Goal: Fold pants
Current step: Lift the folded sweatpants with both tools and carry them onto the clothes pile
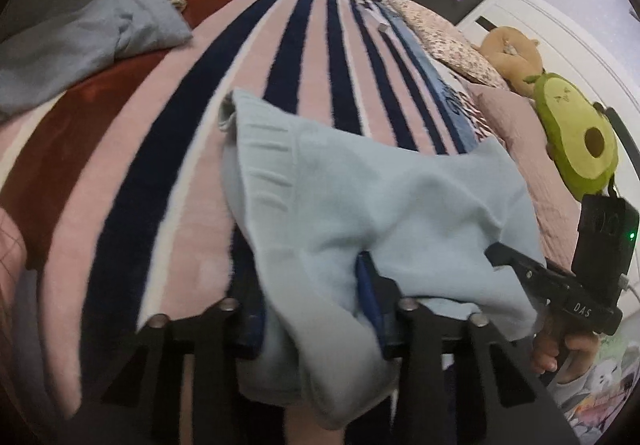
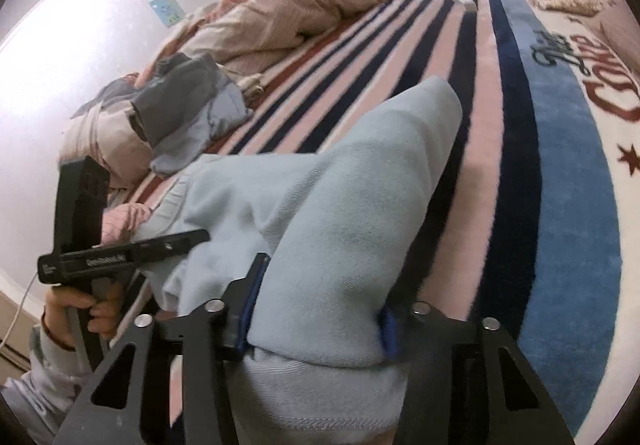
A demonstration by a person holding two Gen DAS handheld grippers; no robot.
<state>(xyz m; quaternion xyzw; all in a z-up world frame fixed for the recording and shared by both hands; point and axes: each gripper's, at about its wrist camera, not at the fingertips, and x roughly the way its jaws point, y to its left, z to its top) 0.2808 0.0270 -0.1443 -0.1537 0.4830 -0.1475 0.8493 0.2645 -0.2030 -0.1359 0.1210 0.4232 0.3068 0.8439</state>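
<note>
Currently, in the left wrist view, I have the pale blue pants (image 1: 360,205) bunched on the striped blanket (image 1: 160,165), near its front edge, with a ribbed cuff (image 1: 256,125) lying farthest from me. No clean fold is visible; I judge the task to be at an early stage, with flattening and all final folds remaining. The left gripper (image 1: 316,309) is clamped on a gather of the fabric: cloth fills the gap between its blue pads, and it points steeply down toward the bed. At the right of this view I see the right gripper (image 1: 560,277), held in a hand (image 1: 560,349), with its tip buried in the same garment. An avocado plush toy (image 1: 576,141) lies well apart. In the right wrist view, the right gripper (image 2: 316,317) holds a thick roll of the pants (image 2: 340,205) between its pads, angled down less steeply. The left gripper (image 2: 132,249) enters from the left, gripped by a hand (image 2: 80,309), with its tip in the fabric. A grey garment (image 2: 188,105) lies well apart on the blanket (image 2: 500,125).
</note>
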